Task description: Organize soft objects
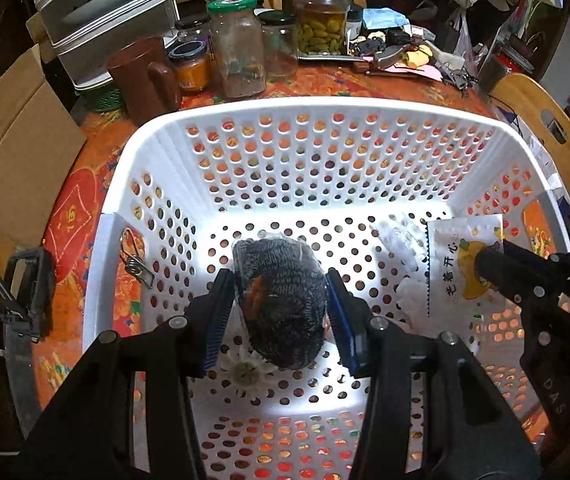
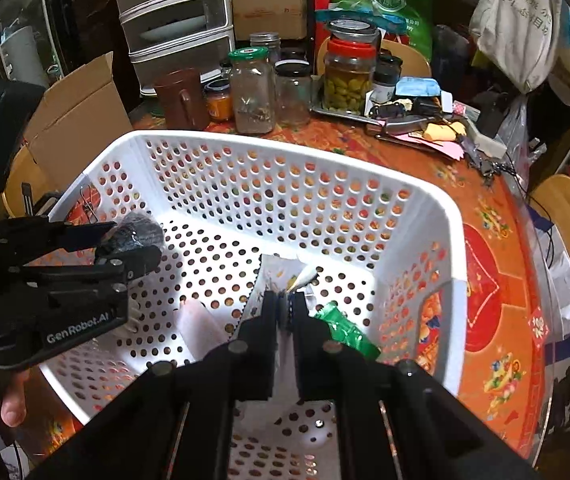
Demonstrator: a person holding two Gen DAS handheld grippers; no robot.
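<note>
L tool: my left gripper (image 1: 281, 300), blue ribbed pads clamped either side of the dark knit bundle (image 1: 279, 300), soft, rounded, wrapped in clear film w/ an orange tag.
R tool: my right gripper (image 2: 284, 312), jaws pinched tight on a flat white snack pouch (image 1: 465, 264), zigzag-cut edge, yellow fruit print.
Basket: white plastic basket (image 1: 325, 120), rigid, round holes all over walls & floor, rounded corners; both tools are inside it, above the floor.
Already in: green crinkly packet (image 2: 345, 328) by the right wall; a small white foam-like piece (image 2: 201, 320) on the floor.
Edges: metal clip (image 1: 135, 256) on the left rim, near my L pad.
Room: mid floor & far wall open.
Outside: glass jars (image 1: 241, 52) & brown mug (image 1: 141, 76) crowd the floral cloth behind the far rim.
</note>
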